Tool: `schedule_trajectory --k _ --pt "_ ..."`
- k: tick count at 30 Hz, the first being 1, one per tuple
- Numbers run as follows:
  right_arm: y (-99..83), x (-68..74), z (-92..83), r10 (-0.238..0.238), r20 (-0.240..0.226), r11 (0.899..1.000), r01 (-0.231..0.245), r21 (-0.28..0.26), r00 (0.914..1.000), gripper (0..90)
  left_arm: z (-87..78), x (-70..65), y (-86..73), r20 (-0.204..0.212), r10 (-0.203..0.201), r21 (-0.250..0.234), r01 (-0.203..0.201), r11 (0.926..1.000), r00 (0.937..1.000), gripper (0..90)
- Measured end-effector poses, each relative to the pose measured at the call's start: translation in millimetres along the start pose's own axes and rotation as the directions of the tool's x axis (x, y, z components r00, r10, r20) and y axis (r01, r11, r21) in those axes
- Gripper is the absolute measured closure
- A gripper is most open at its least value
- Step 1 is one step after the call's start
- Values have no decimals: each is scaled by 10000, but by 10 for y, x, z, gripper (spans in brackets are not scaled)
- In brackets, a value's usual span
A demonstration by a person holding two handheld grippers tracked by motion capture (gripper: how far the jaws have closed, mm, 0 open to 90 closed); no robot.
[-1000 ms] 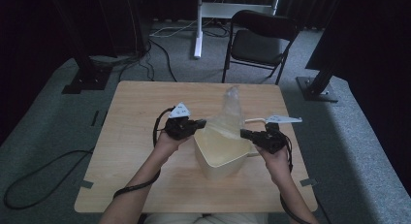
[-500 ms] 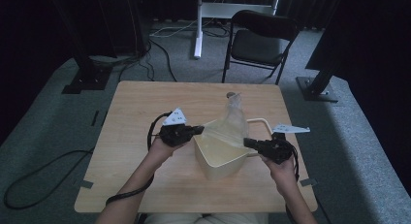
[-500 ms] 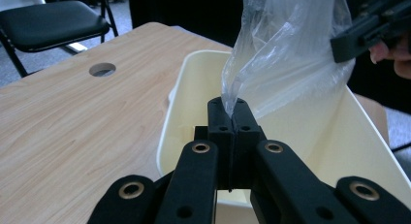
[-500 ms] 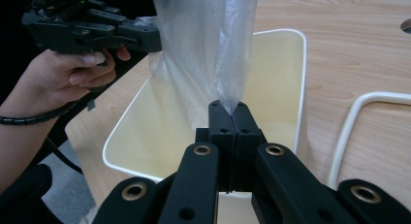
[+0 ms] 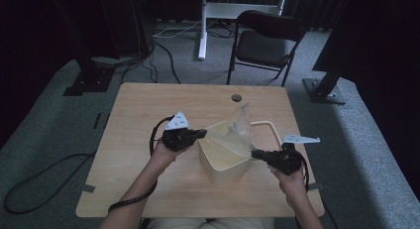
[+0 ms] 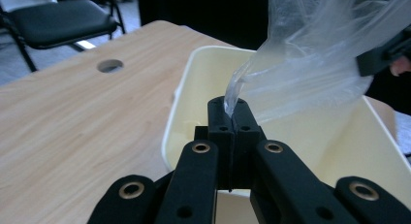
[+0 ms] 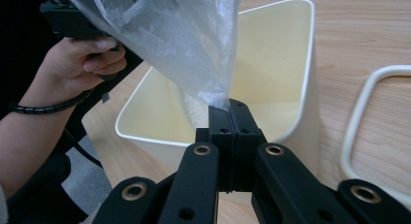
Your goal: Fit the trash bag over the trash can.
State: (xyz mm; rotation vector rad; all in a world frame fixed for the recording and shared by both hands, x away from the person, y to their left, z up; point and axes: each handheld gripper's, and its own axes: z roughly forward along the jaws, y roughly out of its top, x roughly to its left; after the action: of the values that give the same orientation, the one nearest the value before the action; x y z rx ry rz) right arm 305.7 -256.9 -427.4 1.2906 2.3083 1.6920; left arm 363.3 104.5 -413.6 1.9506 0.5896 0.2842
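Left gripper [image 5: 202, 134] and right gripper [image 5: 255, 153] each clamped on the plastic bag [image 5: 233, 132] over the bin [image 5: 225, 164]. Risk: thin film tears if pulled apart.

One clear plastic bag [image 5: 236, 129], one cream bin [image 5: 224, 164], one white ring frame [image 5: 270, 129], one folding chair [image 5: 265, 43], two grippers.

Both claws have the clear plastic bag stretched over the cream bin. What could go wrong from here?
The thin clear plastic bag is pinched only at its edges by the left claw and right claw, so it could slip out or tear if pulled wider. The light cream plastic bin stands free on the wooden table; a sideways tug might tip or slide it toward the white rectangular ring beside it.
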Motion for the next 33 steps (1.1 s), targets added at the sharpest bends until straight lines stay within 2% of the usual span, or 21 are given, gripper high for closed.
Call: schedule_trajectory --k 2,3,4,5,7,8,14,15,22,25,26,27,28,29,30,31,33 --pt "-20 -16 -28 99 -19 9999 -99 -32 9999 900 1 0 0 198 -45 20 44 10000 9998 900" --pt "-29 -19 -46 120 -17 9999 -120 -60 9999 900 -4 -7 0 70 -54 -61 54 10000 10000 900" --pt "-37 -22 -61 138 -38 9999 -139 -73 9999 900 -3 -11 4 -260 -45 1 45 10000 9997 900" --pt "-37 -22 -61 138 -38 9999 -139 -73 9999 900 -3 -11 4 -260 -45 1 45 10000 9997 900" --pt "-67 -10 -91 147 -38 9999 -147 -33 9999 900 -17 30 3 -95 -344 -214 342 9992 9994 900" --pt "-78 -13 -101 207 -126 9998 -208 -42 9997 900 -22 32 2 -5 -320 -236 320 9992 9995 900" --pt "-177 -42 -151 439 -199 9990 -439 -20 9988 900 -10 -12 8 -106 -189 -139 188 9997 9998 900" --pt "-192 -34 -154 445 -174 9990 -446 -13 9989 900 -9 -17 9 -231 -200 -200 196 9996 9995 900" --pt "-295 22 -197 476 -410 9989 -474 38 9980 900 5 -12 -1 -100 -342 -215 339 9992 9994 900" --pt "-350 -9 -201 683 -454 9976 -679 118 9966 900 4 -15 -5 -130 -342 -193 339 9992 9993 900" --pt "-431 -61 -222 982 -442 9951 -976 155 9942 900 4 -15 -9 -125 -344 -209 341 9992 9993 900" --pt "-452 -74 -231 1072 -441 9942 -1066 153 9933 900 3 -16 -9 -185 -327 -209 323 9993 9993 900" --pt "-471 -87 -238 1136 -419 9934 -1129 184 9926 900 -1 -12 -11 -392 -367 -190 360 9992 9986 900" --pt "-505 -102 -251 1144 -100 9932 -1141 245 9934 900 -8 1 -14 -392 -460 -212 452 9988 9982 900" --pt "-527 -120 -261 1171 51 9927 -1172 288 9931 900 -20 29 -22 -61 -600 -265 598 9979 9982 900" --pt "-560 -164 -274 1349 46 9903 -1350 322 9908 900 -25 31 -28 58 -569 -325 571 9978 9984 900" --pt "-572 -221 -299 1439 510 9888 -1457 336 9883 900 -25 27 -32 263 -461 -329 469 9984 9986 900"
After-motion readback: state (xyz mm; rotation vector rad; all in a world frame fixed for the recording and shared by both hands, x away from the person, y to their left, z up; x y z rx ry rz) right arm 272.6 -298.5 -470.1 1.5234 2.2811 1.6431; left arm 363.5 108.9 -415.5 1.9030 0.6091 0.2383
